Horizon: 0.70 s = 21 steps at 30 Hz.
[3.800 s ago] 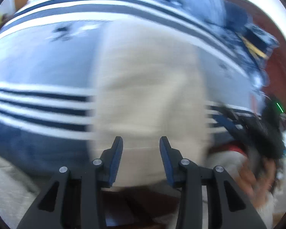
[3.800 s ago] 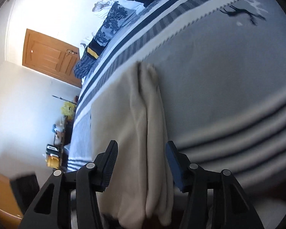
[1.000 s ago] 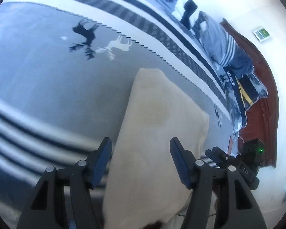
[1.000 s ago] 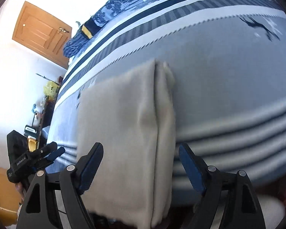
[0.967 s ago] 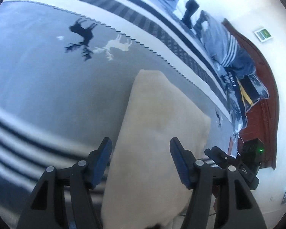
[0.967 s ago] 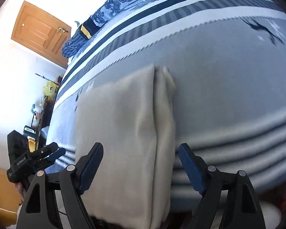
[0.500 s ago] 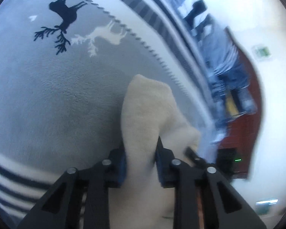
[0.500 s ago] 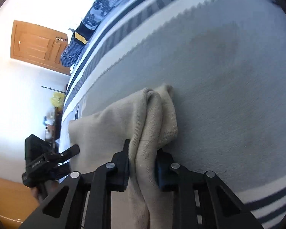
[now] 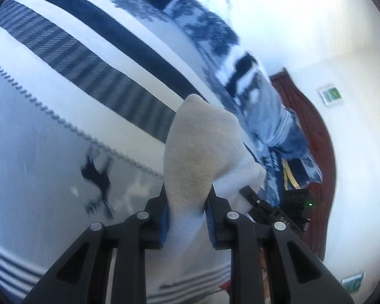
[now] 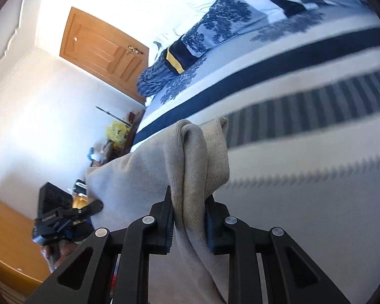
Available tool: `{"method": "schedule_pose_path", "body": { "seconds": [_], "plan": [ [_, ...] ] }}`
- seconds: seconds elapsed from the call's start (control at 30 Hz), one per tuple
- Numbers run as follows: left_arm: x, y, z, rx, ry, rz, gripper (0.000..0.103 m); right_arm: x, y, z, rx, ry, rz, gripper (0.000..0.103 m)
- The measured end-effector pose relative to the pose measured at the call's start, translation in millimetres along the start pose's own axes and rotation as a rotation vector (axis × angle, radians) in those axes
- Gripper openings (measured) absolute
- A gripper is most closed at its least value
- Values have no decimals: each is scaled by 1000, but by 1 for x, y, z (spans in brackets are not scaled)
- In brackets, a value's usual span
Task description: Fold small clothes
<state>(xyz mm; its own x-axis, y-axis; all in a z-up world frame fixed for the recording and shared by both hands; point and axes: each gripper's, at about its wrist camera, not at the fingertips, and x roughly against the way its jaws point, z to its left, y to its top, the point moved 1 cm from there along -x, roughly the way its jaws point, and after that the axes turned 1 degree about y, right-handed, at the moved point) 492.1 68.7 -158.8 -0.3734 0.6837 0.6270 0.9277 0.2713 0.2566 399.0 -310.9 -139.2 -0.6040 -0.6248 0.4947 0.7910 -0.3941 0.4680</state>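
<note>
A folded cream knit garment (image 9: 197, 152) is lifted off the grey-and-blue striped bedspread (image 9: 38, 131). My left gripper (image 9: 186, 217) is shut on one corner of it, and the cloth bulges up between the blue pads. My right gripper (image 10: 190, 217) is shut on the other corner of the same garment (image 10: 190, 157), whose layers drape down over the fingers. The cloth stretches between both grippers. The right gripper shows at the right of the left wrist view (image 9: 273, 212), the left gripper at the lower left of the right wrist view (image 10: 65, 217).
Folded blue patterned clothes and bedding (image 9: 266, 106) lie at the bed's far side, also in the right wrist view (image 10: 202, 40). A dark wooden headboard (image 9: 324, 152) stands at the right. A wooden door (image 10: 103, 50) and a cluttered shelf (image 10: 114, 136) are at the left.
Both grippers closed on the garment's near corners and lifted them off the bedspread. The cloth now hangs raised between them, and both views tilt up toward the bed's far side.
</note>
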Motion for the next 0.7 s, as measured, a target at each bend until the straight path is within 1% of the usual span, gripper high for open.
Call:
{"method": "schedule_pose_path", "body": {
  "seconds": [0.07,0.13,0.17,0.2,0.23,0.27,0.3,0.33,0.37,0.4,0.43,0.47,0.5,0.57,0.63,0.67,0.7],
  "plan": [
    [-15,15,14,17,26,16,24,-25,18,-3,5,-23,19,22],
    [-31,22,30,51,59,20,26,-57,31,-9,35,-90,48,22],
    [-40,23,38,44,101,10,27,-72,38,-14,34,-111,68,22],
    [-47,22,49,40,169,-4,27,-87,39,-21,36,-143,94,23],
    [-49,17,57,34,215,-9,27,-102,38,-30,40,-184,123,26],
    [-50,12,63,32,216,0,27,-111,35,-38,43,-222,150,27],
    [-49,4,68,39,186,17,29,-119,31,-45,52,-268,179,27],
    [-43,-11,73,54,141,37,32,-121,26,-48,60,-286,196,27],
    [-37,-27,77,48,126,44,37,-118,21,-48,61,-275,200,27],
    [-31,-41,79,28,131,41,42,-108,14,-46,51,-244,195,32],
    [-22,-65,81,-7,157,25,45,-95,5,-43,32,-217,183,52],
    [-17,-80,82,-25,180,20,48,-80,-8,-41,15,-197,168,63],
    [-12,-105,85,-44,205,23,49,-63,-25,-38,1,-171,148,70],
    [-9,-137,93,-32,211,42,49,-38,-62,-37,-24,-146,139,70],
    [-11,-164,105,-6,208,63,49,-25,-101,-42,-84,-135,143,69],
    [-13,-170,111,18,204,58,49,-22,-121,-47,-116,-126,151,69],
    [-15,-174,114,33,208,53,49,-22,-132,-50,-138,-121,160,66]
  ]
}}
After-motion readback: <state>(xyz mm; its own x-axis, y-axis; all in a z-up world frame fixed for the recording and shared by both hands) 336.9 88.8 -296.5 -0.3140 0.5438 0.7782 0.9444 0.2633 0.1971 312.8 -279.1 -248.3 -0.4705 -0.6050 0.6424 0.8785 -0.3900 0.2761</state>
